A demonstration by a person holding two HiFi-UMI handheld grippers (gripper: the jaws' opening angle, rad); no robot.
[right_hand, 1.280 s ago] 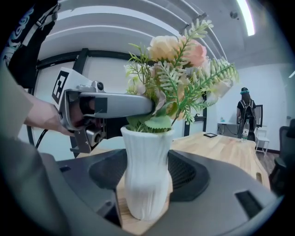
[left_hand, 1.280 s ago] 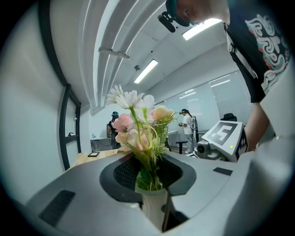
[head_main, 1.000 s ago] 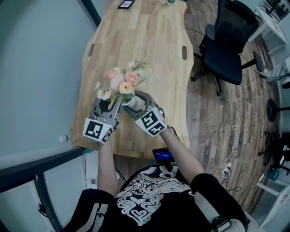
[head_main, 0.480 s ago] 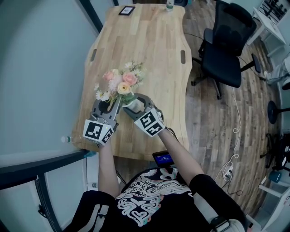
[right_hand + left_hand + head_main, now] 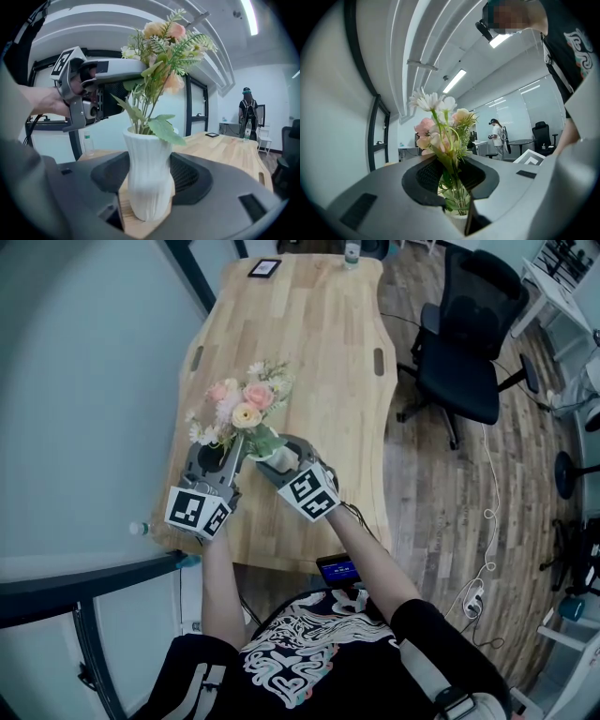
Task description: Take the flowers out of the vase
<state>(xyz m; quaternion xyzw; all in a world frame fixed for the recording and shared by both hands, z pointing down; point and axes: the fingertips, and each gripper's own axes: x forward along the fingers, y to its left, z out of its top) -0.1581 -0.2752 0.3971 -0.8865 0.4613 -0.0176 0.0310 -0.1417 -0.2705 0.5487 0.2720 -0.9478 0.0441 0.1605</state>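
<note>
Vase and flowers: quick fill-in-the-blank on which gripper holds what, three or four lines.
The right gripper grips the white ____.
The left gripper clamps the flowers by their green ____.
The white vessel stands on a wooden ____.
In the head view, a black office ____ stands right of that surface.
Missing: vase; stems; table; chair.

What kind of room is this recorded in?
Probably an office or lab workspace: a long wooden table, a black swivel office chair beside it, and ceiling strip lights.

Wooden table [image 5: 323,343] runs beyond the right gripper [image 5: 281,456]; black office chair [image 5: 469,343] on plank floor [image 5: 441,512] to its right, pale wall [image 5: 84,381] left
</note>
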